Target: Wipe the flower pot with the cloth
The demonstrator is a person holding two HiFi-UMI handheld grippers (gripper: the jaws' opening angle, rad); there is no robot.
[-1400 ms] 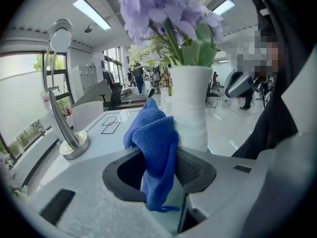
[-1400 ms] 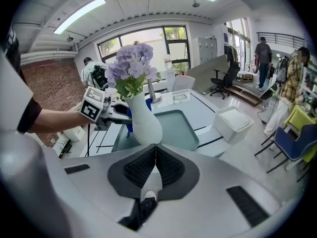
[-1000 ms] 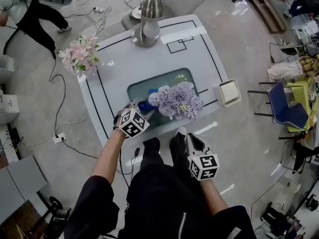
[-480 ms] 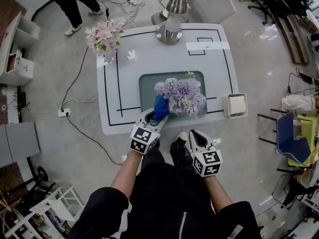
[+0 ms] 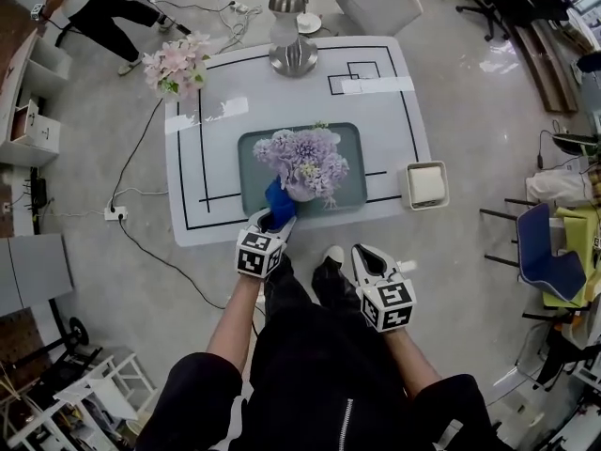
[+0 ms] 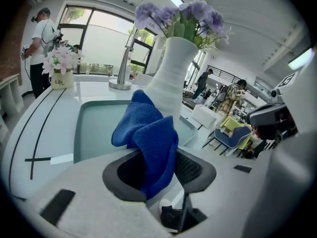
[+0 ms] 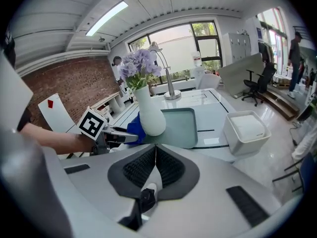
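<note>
While the left hand-held gripper (image 5: 271, 220) has swung from the flower pot's (image 5: 300, 192) left side round to its near-left flank, the blue cloth (image 5: 278, 199) clamped in its jaws now presses low on the pot, so wiping seems under way. The pot stands on the tray (image 5: 353, 156), just ahead of those jaws. The right hand-held gripper (image 5: 366, 256) hangs off the counter (image 5: 394, 111), jaws together, empty.

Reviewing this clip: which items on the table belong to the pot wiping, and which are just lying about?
In the job: blue cloth, in the left gripper; white flower pot; teal tray under it.

Lying about: lamp; pink flowers; white box; right gripper, jaws shut, empty.
</note>
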